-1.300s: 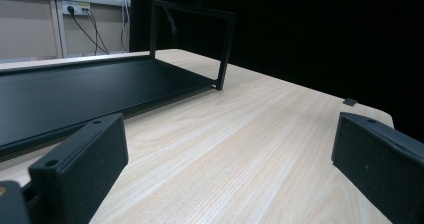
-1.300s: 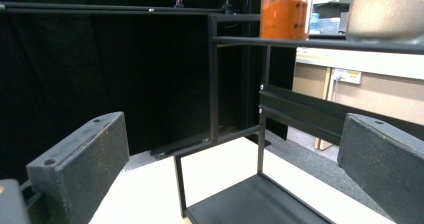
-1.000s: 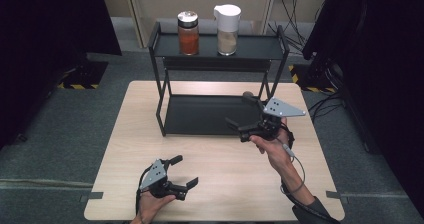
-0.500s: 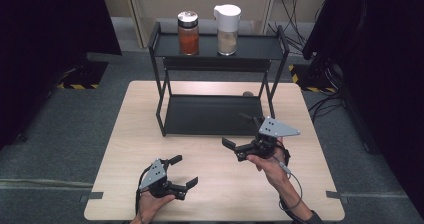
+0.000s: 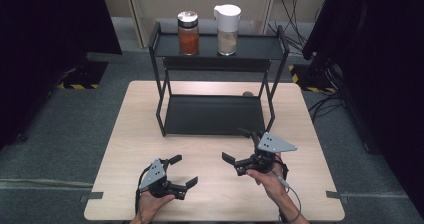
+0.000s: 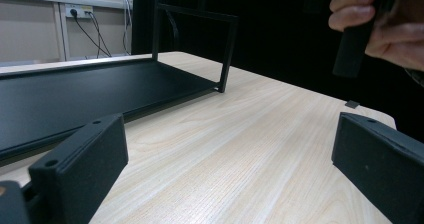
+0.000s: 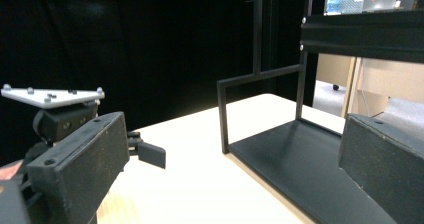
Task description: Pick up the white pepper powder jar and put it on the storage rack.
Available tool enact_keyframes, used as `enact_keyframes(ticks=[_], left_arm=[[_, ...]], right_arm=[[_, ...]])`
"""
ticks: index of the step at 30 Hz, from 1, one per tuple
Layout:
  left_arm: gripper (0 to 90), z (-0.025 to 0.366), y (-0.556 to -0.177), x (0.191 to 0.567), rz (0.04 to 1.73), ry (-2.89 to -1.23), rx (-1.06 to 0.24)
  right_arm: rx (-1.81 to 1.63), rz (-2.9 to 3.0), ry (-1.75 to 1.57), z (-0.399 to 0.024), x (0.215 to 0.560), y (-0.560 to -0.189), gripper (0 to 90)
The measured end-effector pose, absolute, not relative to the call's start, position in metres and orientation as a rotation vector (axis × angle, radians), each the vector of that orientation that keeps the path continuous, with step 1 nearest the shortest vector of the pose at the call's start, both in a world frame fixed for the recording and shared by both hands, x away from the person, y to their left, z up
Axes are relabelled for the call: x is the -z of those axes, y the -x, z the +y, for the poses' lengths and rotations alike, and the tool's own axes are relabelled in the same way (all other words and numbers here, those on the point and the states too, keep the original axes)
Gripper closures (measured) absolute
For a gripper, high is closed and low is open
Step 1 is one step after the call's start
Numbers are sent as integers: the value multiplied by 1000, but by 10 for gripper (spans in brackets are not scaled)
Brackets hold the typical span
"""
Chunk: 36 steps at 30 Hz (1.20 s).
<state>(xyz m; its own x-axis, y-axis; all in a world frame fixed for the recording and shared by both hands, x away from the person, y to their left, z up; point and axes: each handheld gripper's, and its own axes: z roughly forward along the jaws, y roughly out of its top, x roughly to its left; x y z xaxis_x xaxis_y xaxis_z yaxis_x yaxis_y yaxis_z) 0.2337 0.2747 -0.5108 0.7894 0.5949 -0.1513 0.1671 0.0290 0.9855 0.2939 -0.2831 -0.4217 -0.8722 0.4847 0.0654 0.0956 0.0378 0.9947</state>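
Left gripper [image 5: 184, 170]: held low over the near left part of the table [image 5: 310, 134], jaws spread wide with only bare wood between them; it grips nothing.
Right gripper [image 5: 239, 146]: raised just above the tabletop at the near right, in front of the rack's lower shelf, jaws wide apart and empty; its grey three-cornered plate [image 5: 276, 143] faces up.
Hands: the left hand [image 5: 150, 204] and the right hand [image 5: 267, 176] come in from the near edge, each wrapped around its tool; in the left gripper view the right hand [image 6: 385, 29] shows at the upper right.
Rack [image 5: 215, 115]: a black two-level metal frame standing at the middle of the table, just beyond both grippers; its lower shelf [image 6: 75, 91] lies bare in the left gripper view.
Top shelf: a jar of orange-red contents [image 5: 188, 33] with a silver lid stands left, a white-lidded container [image 5: 227, 29] of pale contents stands right, near each other but apart.
Grippers to rack: both tools are clear of the frame, touching neither it nor each other.
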Motion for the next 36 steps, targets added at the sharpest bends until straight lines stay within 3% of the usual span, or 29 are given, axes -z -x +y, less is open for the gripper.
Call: enact_keyframes(ticks=[36], left_arm=[[10, 277, -235, 512, 648, -1517, -375]], right_arm=[[-1891, 2069, -690, -285, 478, -279, 4]])
